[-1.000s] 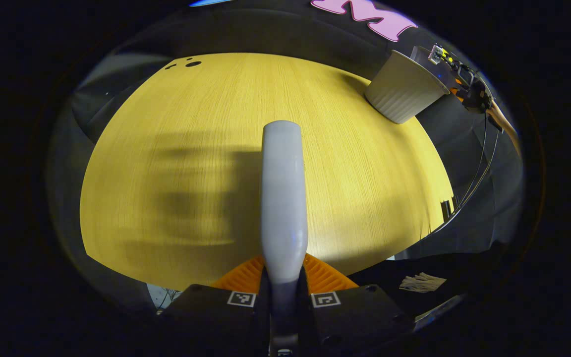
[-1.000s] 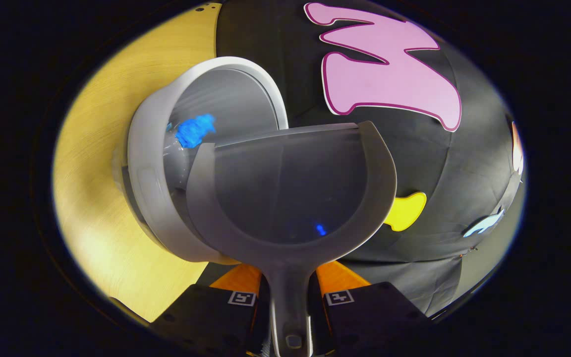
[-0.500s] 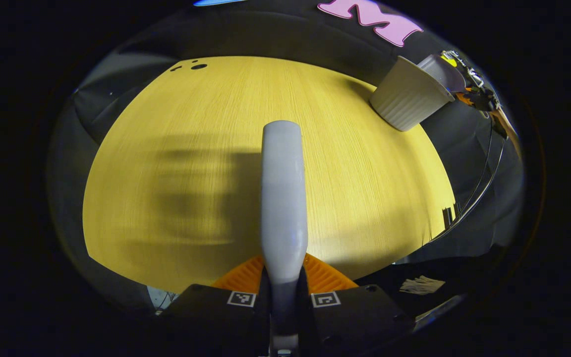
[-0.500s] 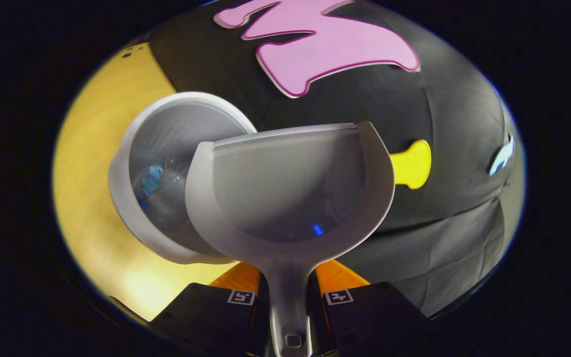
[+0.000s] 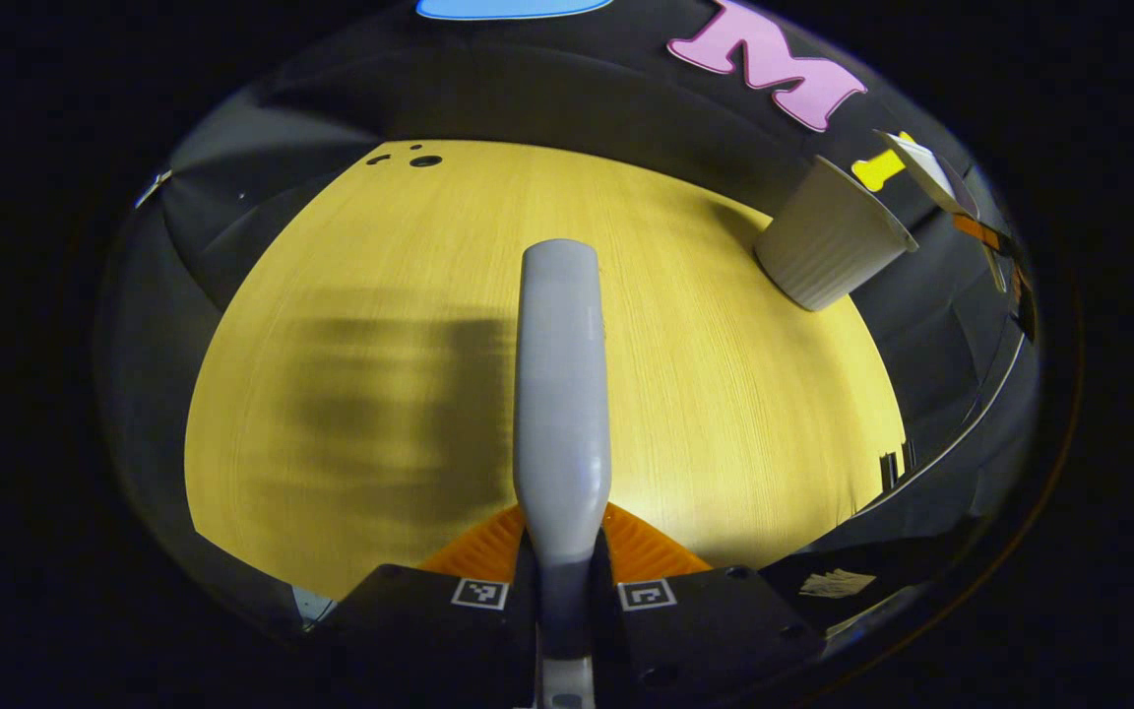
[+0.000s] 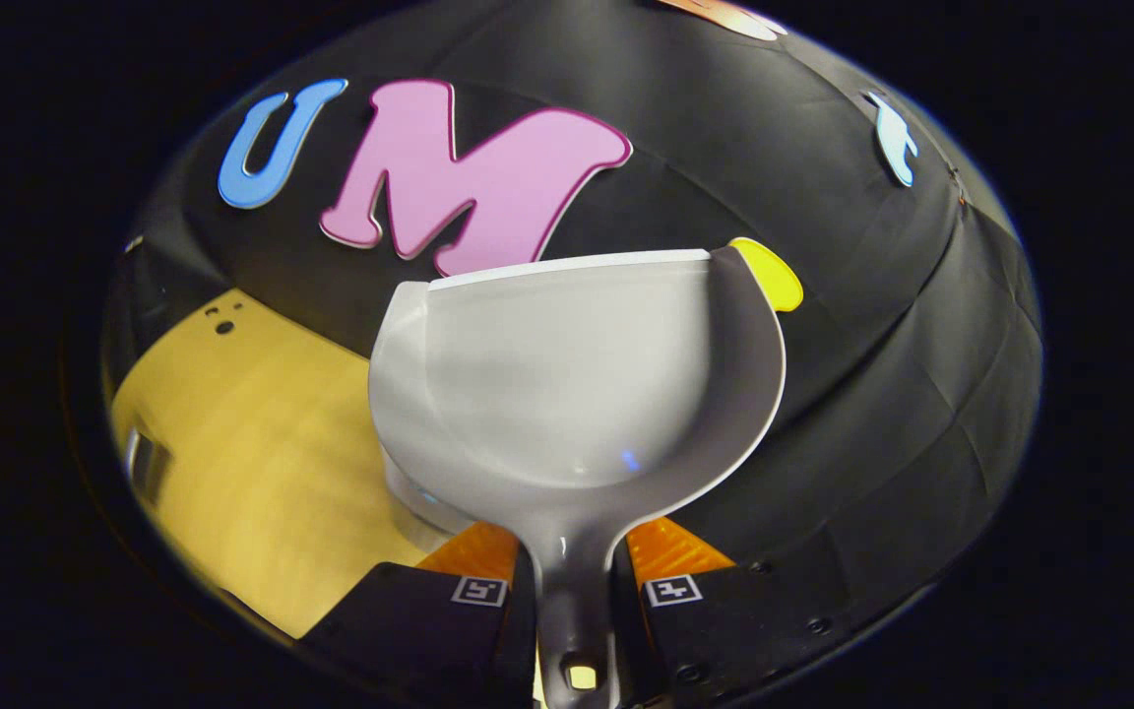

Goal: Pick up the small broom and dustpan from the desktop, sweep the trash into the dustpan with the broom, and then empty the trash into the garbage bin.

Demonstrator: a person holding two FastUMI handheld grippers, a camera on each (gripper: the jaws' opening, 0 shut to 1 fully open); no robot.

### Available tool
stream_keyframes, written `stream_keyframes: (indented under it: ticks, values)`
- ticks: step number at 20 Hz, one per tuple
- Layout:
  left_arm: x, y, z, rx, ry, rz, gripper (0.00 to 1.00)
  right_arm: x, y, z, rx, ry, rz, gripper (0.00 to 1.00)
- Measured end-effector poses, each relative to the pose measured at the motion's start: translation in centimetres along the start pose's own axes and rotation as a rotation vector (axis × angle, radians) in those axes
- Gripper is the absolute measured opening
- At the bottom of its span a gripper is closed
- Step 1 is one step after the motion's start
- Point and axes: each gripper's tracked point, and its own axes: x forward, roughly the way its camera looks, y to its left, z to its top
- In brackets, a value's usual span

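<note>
Left gripper view looks down on the yellow wooden table [image 5: 380, 394], which lies beneath and ahead of the left tool [image 5: 563, 581]. That tool is clenched on the small broom's grey handle [image 5: 561, 394], which runs straight forward from between its fingers. Far ahead and to the tool's right, the ribbed white garbage bin [image 5: 828, 246] stands at the table's far edge, with the dustpan's edge [image 5: 921, 167] just beyond its rim.

Right gripper view has the right tool [image 6: 572, 591] grasping the white dustpan [image 6: 577, 384] by its stem, the pan held up in front of it with its bare inside facing the camera. Below the pan, a small part of the bin [image 6: 414, 497] peeks out over the table [image 6: 262, 443].
</note>
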Motion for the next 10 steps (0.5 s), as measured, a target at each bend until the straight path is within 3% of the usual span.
stream_keyframes:
  ticks: [2,3,4,8,9,10]
  values:
    - [0.0,0.2,0.0,-0.002,-0.004,0.008,0.26,0.1,0.7,0.3,0.085,-0.015,0.075,0.42]
    - [0.0,0.2,0.0,0.001,-0.007,0.01,0.26,0.2,1.2,0.4,0.123,-0.017,0.107,0.3]
    - [0.0,0.4,-0.1,0.004,-0.009,0.012,0.27,0.2,1.5,0.5,0.148,-0.017,0.137,0.36]
    - [-0.1,0.2,-0.8,0.025,-0.004,0.005,0.29,0.6,2.6,-0.6,0.208,0.025,0.25,0.36]
    - [-0.1,0.2,-0.9,0.032,-0.007,0.006,0.26,0.5,2.6,-0.7,0.208,0.046,0.277,0.36]
    - [0.0,0.1,-1.1,0.038,-0.008,0.004,0.26,0.7,2.6,-0.8,0.205,0.063,0.297,0.43]
